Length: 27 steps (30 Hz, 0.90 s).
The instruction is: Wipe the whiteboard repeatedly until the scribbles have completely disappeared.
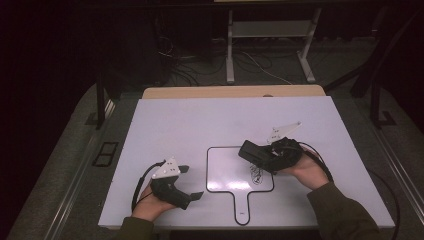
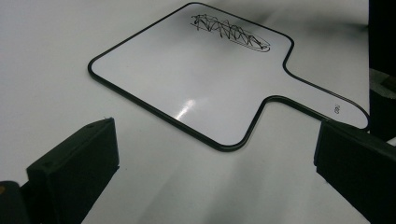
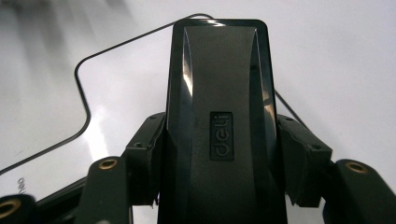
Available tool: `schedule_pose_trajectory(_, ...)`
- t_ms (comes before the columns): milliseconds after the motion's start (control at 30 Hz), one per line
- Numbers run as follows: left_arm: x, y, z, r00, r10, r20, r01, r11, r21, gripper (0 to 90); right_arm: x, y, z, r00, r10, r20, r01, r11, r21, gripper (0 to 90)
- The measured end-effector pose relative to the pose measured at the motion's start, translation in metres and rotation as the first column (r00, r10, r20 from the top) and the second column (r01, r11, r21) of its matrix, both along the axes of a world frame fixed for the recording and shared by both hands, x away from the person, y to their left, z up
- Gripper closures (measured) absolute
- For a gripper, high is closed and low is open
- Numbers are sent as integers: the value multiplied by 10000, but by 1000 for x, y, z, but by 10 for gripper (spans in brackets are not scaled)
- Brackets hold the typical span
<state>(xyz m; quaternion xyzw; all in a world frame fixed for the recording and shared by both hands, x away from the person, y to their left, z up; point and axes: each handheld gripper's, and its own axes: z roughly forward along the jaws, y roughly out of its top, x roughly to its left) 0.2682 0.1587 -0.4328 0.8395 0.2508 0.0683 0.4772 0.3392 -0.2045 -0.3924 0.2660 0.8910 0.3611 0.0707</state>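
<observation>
A small paddle-shaped whiteboard (image 1: 227, 167) with a black rim lies on the white table, handle toward the person. Black scribbles (image 1: 256, 173) mark its right side; the left gripper view has the same scribbles (image 2: 231, 31) at the board's (image 2: 187, 79) far end. My right gripper (image 1: 260, 155) is shut on a black eraser (image 1: 252, 152), held just above the scribbles. In the right gripper view the eraser (image 3: 219, 116) sits clamped between both pads, over the board (image 3: 121, 84). My left gripper (image 1: 192, 182) rests left of the board, jaws wide open with nothing between them (image 2: 215, 168).
The white table top (image 1: 190, 125) reaches back to a wooden edge (image 1: 232, 91). Beyond it stand desk legs and loose cables on the dark floor (image 1: 240, 60). Black cables trail from both grippers along the table.
</observation>
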Motion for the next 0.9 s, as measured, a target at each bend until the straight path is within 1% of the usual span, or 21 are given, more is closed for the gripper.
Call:
schedule_pose_trajectory(33,0,0,0,10000,7,-1,-7,10000,-8,0,0,0,0,10000,0,0,0,10000,0,384)
schedule_pose_trajectory(67,0,0,0,10000,6,-1,-6,10000,-3,0,6,1,-2,10000,-92,-12,92,10000,-11,384)
schedule_pose_trajectory(100,0,0,0,10000,0,-1,0,10000,-3,0,6,1,-2,10000,-92,-12,92,10000,-11,384)
schedule_pose_trajectory(133,0,0,0,10000,-6,-1,6,10000,2,0,13,2,-5,9998,-180,-58,179,9997,-148,385)
schedule_pose_trajectory(200,0,0,0,10000,12,-18,-12,10000,3,0,19,2,-8,9995,-291,-89,289,9993,-221,385)
schedule_pose_trajectory(267,-1,1,0,10000,36,0,-36,10000,-13,0,22,2,-11,9994,-337,-80,334,9991,-274,385)
schedule_pose_trajectory(300,-1,1,0,10000,51,10,-51,10000,-31,0,27,3,-15,9991,-410,-103,405,9983,-413,385)
schedule_pose_trajectory(400,-2,1,0,10000,70,26,-70,10000,-19,0,35,5,-21,9984,-570,-38,567,9962,-664,385)
schedule_pose_trajectory(467,-2,1,0,10000,83,23,-83,10000,-35,0,37,5,-23,9982,-595,-36,591,9957,-720,385)
schedule_pose_trajectory(600,-2,1,0,10000,84,-7,-84,10000,-12,0,44,8,-32,9974,-725,-8,720,9921,-1028,385)
schedule_pose_trajectory(800,-3,2,0,10000,80,14,-80,10000,44,0,48,5,-37,9968,-796,45,796,9896,-1198,385)
schedule_pose_trajectory(900,-3,2,0,10000,88,1,-88,10000,19,0,48,6,-39,9969,-786,37,783,9876,-1358,385)
